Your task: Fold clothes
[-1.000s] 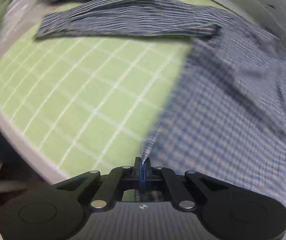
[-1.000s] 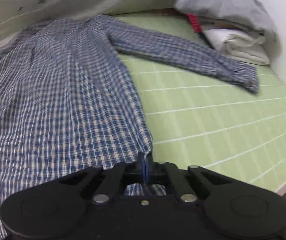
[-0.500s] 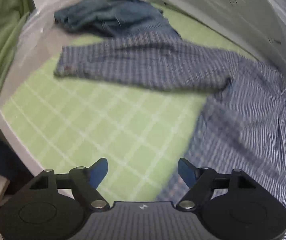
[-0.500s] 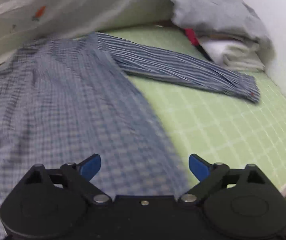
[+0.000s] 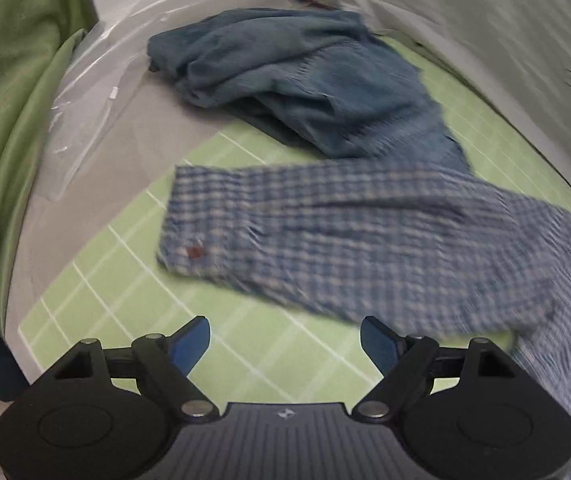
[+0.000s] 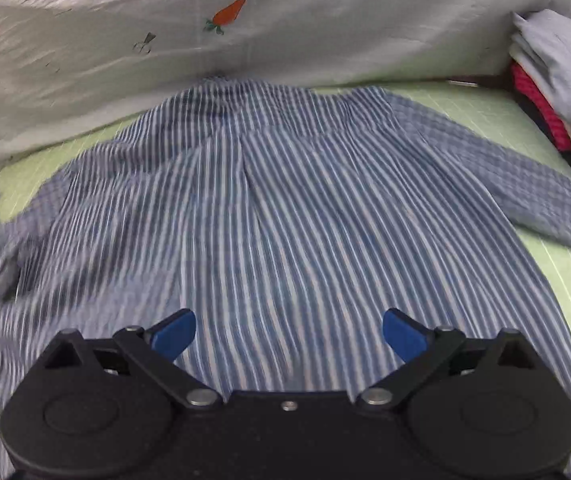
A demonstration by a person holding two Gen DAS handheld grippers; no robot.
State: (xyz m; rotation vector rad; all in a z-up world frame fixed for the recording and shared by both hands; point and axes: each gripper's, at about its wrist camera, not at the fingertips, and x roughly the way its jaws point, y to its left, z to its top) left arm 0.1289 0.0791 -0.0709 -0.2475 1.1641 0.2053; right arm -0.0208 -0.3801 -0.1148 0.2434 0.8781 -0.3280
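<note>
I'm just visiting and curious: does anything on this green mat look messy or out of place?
Mostly tidy. The checked shirt lies spread flat on the mat, sleeves out. The odd one is the blue garment, crumpled in a heap at the mat's far edge, touching the shirt's sleeve. Nothing looks torn or spilled.

My left gripper (image 5: 284, 343) and right gripper (image 6: 289, 334) look alike: black bodies, two round disc housings each, angled black linkage arms with silver pivot screws, blue finger pads (image 5: 189, 344). Left has a ribbed grey centre panel with a small logo; right's centre is plain with one screw.
</note>
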